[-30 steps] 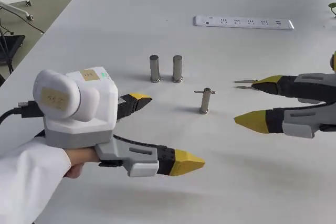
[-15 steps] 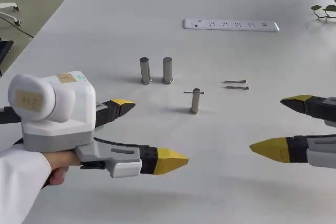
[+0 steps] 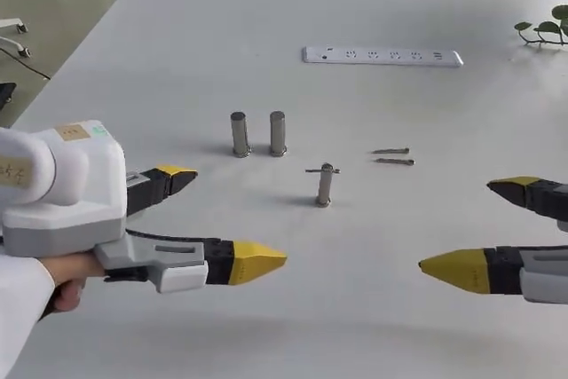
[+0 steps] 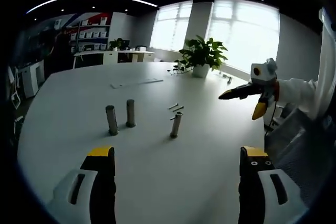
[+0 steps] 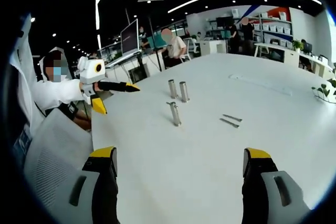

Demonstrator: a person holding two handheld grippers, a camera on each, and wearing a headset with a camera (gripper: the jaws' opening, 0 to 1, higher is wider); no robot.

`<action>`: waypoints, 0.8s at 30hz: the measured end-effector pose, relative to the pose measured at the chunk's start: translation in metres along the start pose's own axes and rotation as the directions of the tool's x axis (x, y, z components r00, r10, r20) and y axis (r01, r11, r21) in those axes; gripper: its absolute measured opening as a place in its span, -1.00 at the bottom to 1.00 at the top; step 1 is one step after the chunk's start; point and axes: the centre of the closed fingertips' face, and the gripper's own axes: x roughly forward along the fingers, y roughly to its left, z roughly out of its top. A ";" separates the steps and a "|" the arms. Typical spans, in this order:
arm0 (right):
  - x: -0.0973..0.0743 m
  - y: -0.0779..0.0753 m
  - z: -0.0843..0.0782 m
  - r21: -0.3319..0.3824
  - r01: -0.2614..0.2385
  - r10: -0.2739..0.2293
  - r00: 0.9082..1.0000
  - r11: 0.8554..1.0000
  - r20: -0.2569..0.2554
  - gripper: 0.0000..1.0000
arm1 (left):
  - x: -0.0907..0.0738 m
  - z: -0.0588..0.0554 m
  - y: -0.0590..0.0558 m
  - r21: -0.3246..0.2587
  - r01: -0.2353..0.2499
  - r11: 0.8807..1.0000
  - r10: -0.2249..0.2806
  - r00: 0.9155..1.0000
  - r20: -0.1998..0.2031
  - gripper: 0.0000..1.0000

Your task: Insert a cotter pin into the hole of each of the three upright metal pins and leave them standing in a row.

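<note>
Claws hover spread wide and empty over the near part of the desk [image 3: 266, 42], the left claw [image 3: 238, 215] and the right claw [image 3: 455, 225] well apart. Beyond and between their tips stands a metal pin [image 3: 325, 187] with a cotter pin [image 3: 321, 169] through its hole. Two bare pins [image 3: 239, 134] stand side by side farther back on its left, and two loose cotter pins [image 3: 394, 161] lie on its right, beyond the right claw.

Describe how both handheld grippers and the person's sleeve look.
The left gripper and right gripper match. Each has two long tapering jaws, black with pointed yellow tips, clad toward the base in light grey shells that carry a dark slot. The left gripper's body is white over grey. The person's sleeve is white.
</note>
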 end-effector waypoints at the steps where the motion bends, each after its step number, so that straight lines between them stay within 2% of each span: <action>1: 0.000 0.000 0.000 -0.001 0.000 0.000 1.000 1.000 -0.001 0.97 | 0.001 0.002 0.003 0.002 -0.001 1.000 0.001 1.000 0.003 0.98; 3: -0.001 0.000 0.002 0.006 0.001 -0.001 1.000 1.000 0.002 0.97 | 0.005 0.008 0.013 0.010 -0.012 1.000 0.012 1.000 0.017 0.97; 5: -0.004 0.000 0.009 0.026 0.002 -0.002 0.999 1.000 0.034 0.97 | 0.012 0.015 0.029 -0.008 -0.037 0.999 0.038 0.998 0.040 0.89; 9: -0.007 0.001 0.015 0.020 0.006 -0.007 0.999 1.000 0.046 0.97 | 0.020 0.018 0.052 -0.026 -0.063 0.998 0.064 0.997 0.039 0.81; 10: -0.008 0.001 0.016 0.018 0.007 -0.008 0.999 1.000 0.047 0.97 | 0.023 0.021 0.062 -0.052 -0.076 0.996 0.079 0.995 0.058 0.79; 11: -0.009 0.002 0.017 0.017 0.007 -0.008 0.999 1.000 0.052 0.97 | 0.024 0.021 0.064 -0.066 -0.078 0.995 0.082 0.995 0.060 0.76; 12: -0.010 0.002 0.019 0.026 0.003 -0.004 0.998 1.000 0.062 0.97 | 0.026 0.024 0.072 -0.098 -0.081 0.992 0.089 0.993 0.076 0.72; 14: -0.011 0.002 0.022 0.035 -0.001 -0.002 0.997 0.999 0.072 0.97 | 0.029 0.027 0.084 -0.099 -0.099 0.990 0.108 0.990 0.088 0.68; 20: -0.015 -0.002 0.023 0.037 0.015 -0.018 0.997 0.999 0.074 0.97 | 0.043 0.027 0.110 -0.060 -0.136 0.989 0.139 0.989 0.054 0.51; 24: -0.016 -0.004 0.019 0.039 0.021 -0.023 0.998 0.999 0.065 0.97 | 0.054 0.024 0.116 -0.021 -0.131 0.991 0.131 0.991 0.013 0.30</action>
